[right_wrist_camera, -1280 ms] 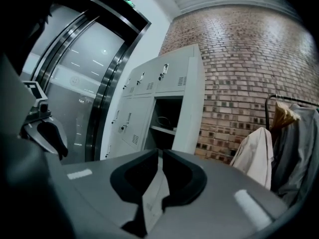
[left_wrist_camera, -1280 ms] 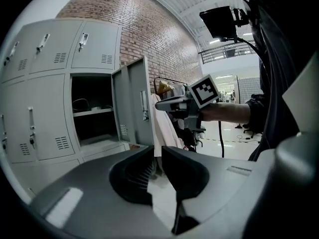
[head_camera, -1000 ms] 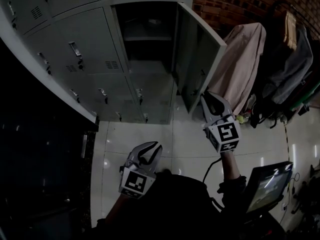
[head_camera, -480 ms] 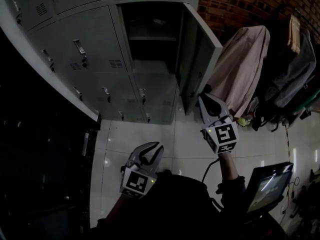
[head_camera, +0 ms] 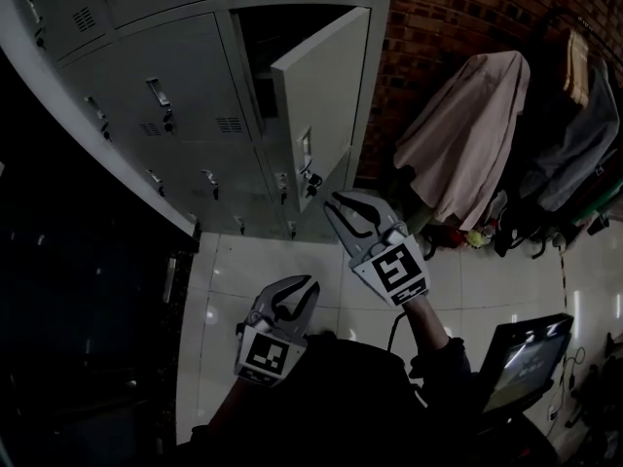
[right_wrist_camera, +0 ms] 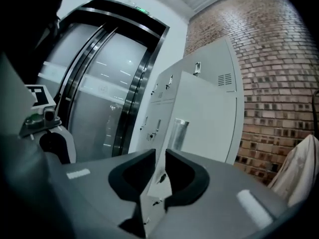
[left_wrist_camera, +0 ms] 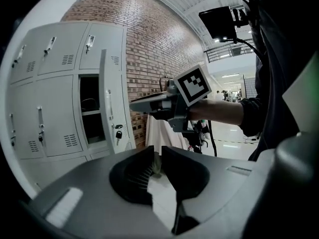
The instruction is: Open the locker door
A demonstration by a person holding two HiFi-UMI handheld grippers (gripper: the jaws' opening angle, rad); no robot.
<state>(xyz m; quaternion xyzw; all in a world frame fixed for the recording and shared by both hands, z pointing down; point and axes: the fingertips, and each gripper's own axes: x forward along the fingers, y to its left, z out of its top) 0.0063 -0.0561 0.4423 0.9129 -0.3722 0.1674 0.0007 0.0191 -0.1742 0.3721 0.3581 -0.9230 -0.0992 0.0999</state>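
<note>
Brick wall (head_camera: 438,27) backs grey lockers (head_camera: 185,76). At twelve o'clock, locker door (head_camera: 316,105) hangs ajar. Right claw (head_camera: 348,206), slightly parted and empty, hovers just below it. Left claw (head_camera: 297,295) sits released at six.

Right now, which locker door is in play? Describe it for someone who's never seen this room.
Find the grey locker bank that ends against the brick wall. In its column nearest the bricks, one door hangs partly open over a dark compartment. Its neighbours sit shut and flush; this one alone stands ajar, keys hanging from its lock.
</note>
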